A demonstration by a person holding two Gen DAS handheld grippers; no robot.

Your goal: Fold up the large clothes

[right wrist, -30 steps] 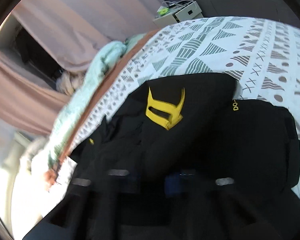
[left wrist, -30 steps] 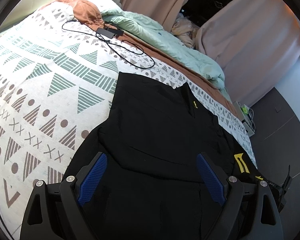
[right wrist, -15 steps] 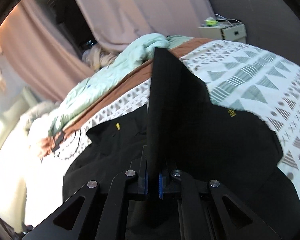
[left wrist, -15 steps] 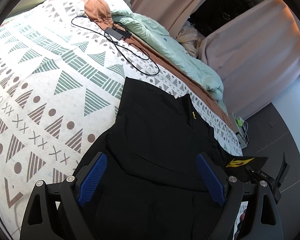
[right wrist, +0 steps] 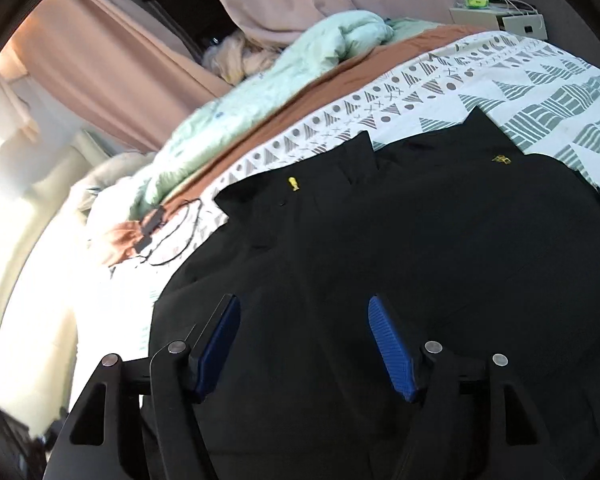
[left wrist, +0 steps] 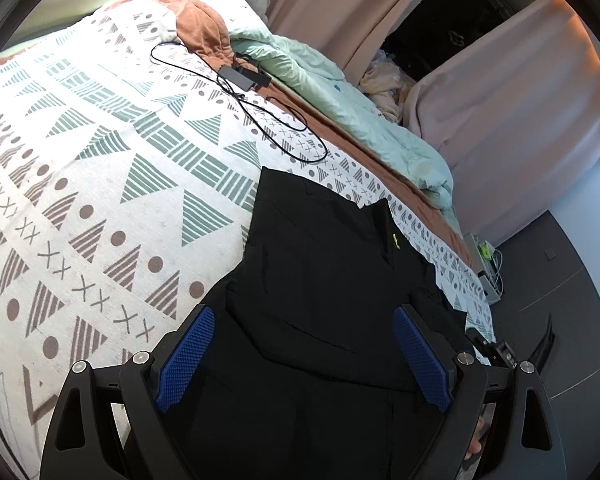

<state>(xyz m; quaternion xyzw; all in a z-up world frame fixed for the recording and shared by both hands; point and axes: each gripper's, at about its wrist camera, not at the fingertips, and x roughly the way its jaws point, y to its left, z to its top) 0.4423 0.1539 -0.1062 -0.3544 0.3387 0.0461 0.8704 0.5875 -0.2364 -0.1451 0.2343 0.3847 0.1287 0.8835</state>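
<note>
Right gripper (right wrist: 304, 344) jaws opening, nothing pinched between the blue pads (right wrist: 392, 350), black cloth only lying beneath. Left gripper (left wrist: 300, 356) spread wide, empty, hovering above the near part of the garment. Black garment (left wrist: 328, 280) lying on the patterned bedspread (left wrist: 100, 168), near the bed edge, collar end pointing toward the mint duvet (left wrist: 340, 92); small yellow mark (right wrist: 293, 183) by the placket, second yellow logo (right wrist: 501, 159) on a folded-over panel at the right side in the right wrist view. Looks like one side already laid inward, sleeve fold just being let go; judged roughly mid-fold, final halving not yet done. For a clean step: let the jaws clear fully before lifting away, so no fabric drags up with the pads. Then check the folded edge runs straight and parallel to the placket; smooth any ridge toward the hem end. Next pinch probably at the opposite side or at the hem corners, both grippers together, taking only the layers meant to move. Dark cloth on dark cloth hides layer edges badly, so pick at a visible outline against the bedspread rather than mid-panel. Risk: cloth at the bed edge sliding off if tugged that way. Black cable (left wrist: 268, 128) and charger brick (left wrist: 242, 77) well apart on the bedspread, no obstacle. Nightstand (right wrist: 500, 18) beyond the bed, irrelevant.
</note>
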